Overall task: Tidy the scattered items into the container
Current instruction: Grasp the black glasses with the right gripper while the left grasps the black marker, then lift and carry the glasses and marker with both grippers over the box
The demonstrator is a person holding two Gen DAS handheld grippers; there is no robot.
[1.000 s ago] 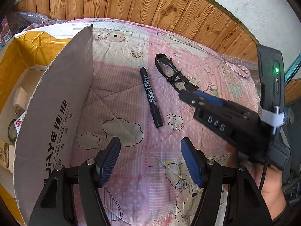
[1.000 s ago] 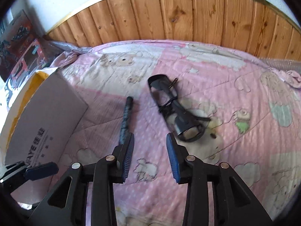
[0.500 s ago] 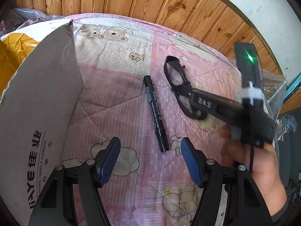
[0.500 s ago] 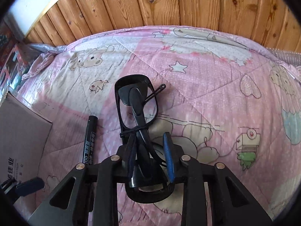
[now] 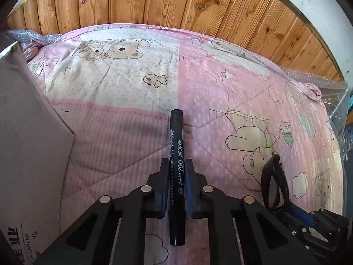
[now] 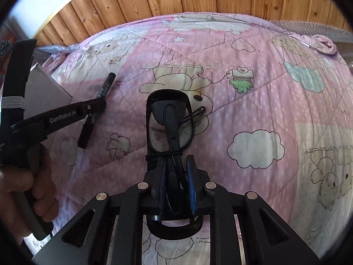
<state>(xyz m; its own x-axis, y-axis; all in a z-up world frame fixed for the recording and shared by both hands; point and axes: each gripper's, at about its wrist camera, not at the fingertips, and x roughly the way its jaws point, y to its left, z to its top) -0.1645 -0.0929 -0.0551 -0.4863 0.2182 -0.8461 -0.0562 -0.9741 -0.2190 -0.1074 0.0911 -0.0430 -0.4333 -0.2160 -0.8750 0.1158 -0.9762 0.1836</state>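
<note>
A black marker [image 5: 176, 145] points away from me over the pink bear quilt [image 5: 220, 84], and my left gripper [image 5: 176, 162] is shut on its middle. The right wrist view shows the same marker [image 6: 106, 87] passing through the left gripper [image 6: 91, 110], which a hand [image 6: 37, 176] holds. Folded black glasses [image 6: 169, 119] stick out forward from my right gripper [image 6: 175, 160], which is shut on them near the bridge. Whether either item is off the quilt I cannot tell. A grey cardboard box flap [image 5: 28, 154] stands at the left.
A wood-panelled wall [image 5: 154, 2] runs behind the bed. Bubble wrap [image 6: 313, 29] lies along the quilt's far edge. My right gripper with the glasses [image 5: 273, 181] shows low right in the left wrist view. The box flap [image 6: 46, 88] stands just left of the marker.
My left gripper moved forward over the marker and shut on it. My right gripper, which was around the glasses half a second ago, has shut on them and drawn back to the right.
</note>
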